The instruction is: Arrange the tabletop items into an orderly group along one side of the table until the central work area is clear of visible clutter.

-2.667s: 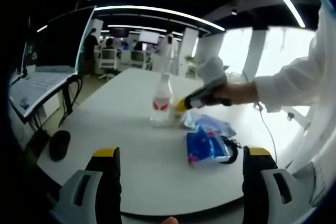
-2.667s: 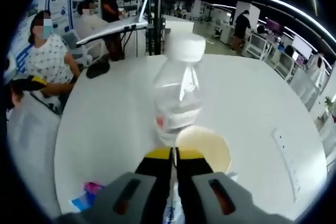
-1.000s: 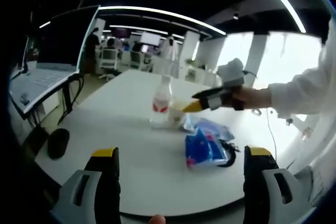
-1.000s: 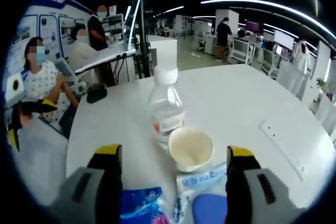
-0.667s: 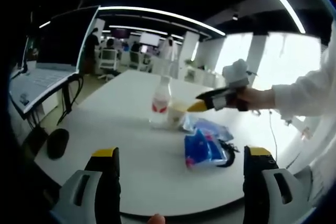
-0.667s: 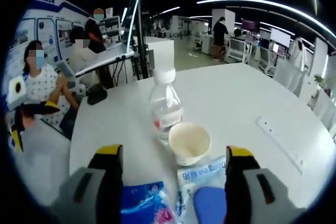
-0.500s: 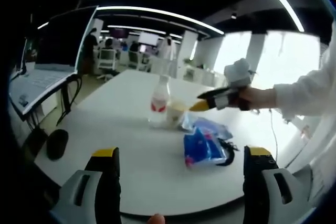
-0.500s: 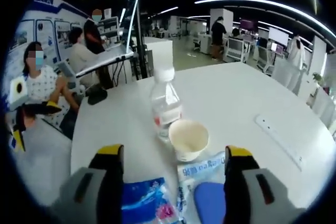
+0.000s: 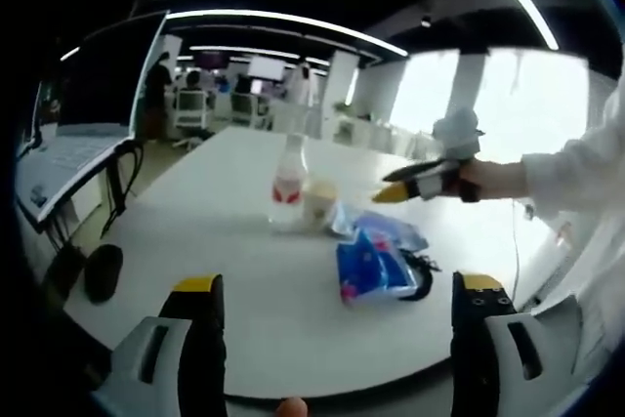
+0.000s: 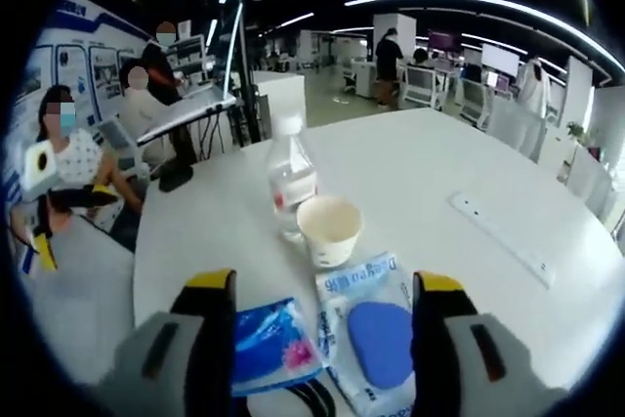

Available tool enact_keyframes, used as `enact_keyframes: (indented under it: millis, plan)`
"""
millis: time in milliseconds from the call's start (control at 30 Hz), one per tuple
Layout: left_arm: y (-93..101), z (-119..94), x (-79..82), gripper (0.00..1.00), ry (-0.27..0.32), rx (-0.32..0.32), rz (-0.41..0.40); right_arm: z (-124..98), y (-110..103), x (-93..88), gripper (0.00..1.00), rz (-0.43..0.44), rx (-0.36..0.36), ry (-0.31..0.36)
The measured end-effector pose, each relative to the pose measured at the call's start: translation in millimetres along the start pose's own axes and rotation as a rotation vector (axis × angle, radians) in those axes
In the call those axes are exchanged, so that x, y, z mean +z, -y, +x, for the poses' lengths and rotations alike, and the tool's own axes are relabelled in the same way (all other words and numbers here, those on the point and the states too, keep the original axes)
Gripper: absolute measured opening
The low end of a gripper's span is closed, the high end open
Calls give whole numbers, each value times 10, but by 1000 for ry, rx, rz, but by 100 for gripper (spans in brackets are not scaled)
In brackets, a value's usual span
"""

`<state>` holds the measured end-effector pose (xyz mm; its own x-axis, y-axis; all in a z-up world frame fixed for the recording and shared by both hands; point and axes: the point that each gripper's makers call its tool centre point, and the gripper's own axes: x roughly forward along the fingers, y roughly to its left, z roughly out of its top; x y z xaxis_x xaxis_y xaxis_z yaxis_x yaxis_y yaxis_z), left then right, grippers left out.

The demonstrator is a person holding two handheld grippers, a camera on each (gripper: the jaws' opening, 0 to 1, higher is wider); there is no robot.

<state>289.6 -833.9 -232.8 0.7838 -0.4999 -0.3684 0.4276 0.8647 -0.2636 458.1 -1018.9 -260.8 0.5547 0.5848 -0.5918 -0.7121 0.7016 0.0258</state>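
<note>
Status: items are bunched already, not scattered. Bottle (image 10: pixel 290 186) upright with cup (image 10: pixel 329 229) touching or just beside it; two packets in front of them: blue pack (image 10: pixel 270 345) and clear pouch (image 10: pixel 370 327) with a blue pad inside. A dark cable or strap (image 9: pixel 422 274) lies against the packets (can't tell which it is).

From the left gripper view the cluster sits toward the middle-right of the table (image 9: pixel 215 280), so I'd judge grouping mostly done, but it isn't clearly lined up along one edge. Mouse (image 9: pixel 103 271) sits well apart near the left rim and probably needs pulling in. A white strip (image 10: pixel 503 238) lies alone on the far side in the right gripper view.

Left gripper (image 9: pixel 332 292): jaws spread wide, nothing between them, hanging near the table edge.
Right gripper (image 10: pixel 325 290): jaws apart, empty, hovering over the two packets; also seen from the left gripper view (image 9: pixel 391 187) held up above the cluster.

Left to do, my guess: square up packets, deal with cable and mouse, shift the lot to one side.
</note>
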Motion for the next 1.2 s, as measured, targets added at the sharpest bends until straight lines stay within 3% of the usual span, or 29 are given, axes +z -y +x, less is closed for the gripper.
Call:
enact_keyframes:
  millis: [300, 600, 833, 900, 1000, 1100, 1200]
  plan:
    - [16, 14, -12, 92, -12, -5, 11, -208, 66, -151, 70, 43, -38, -4]
    - [14, 15, -34, 90, -25, -3, 5, -358, -9, -154, 66, 59, -61, -1]
    - [42, 22, -36, 89, -40, -20, -45, -491, -96, -55, 66, 64, -81, 26]
    - [60, 22, -83, 89, -89, -11, -99, -556, -125, -53, 64, 60, -88, 23]
    - [135, 57, 29, 90, -42, -34, -147, -633, -74, -5, 64, 74, -91, 51]
    - [175, 139, -31, 88, -79, 4, -129, -676, -62, -30, 63, 63, -79, 37]
    - [275, 173, 31, 87, -58, 23, -184, -725, -48, -21, 62, 24, -54, 38]
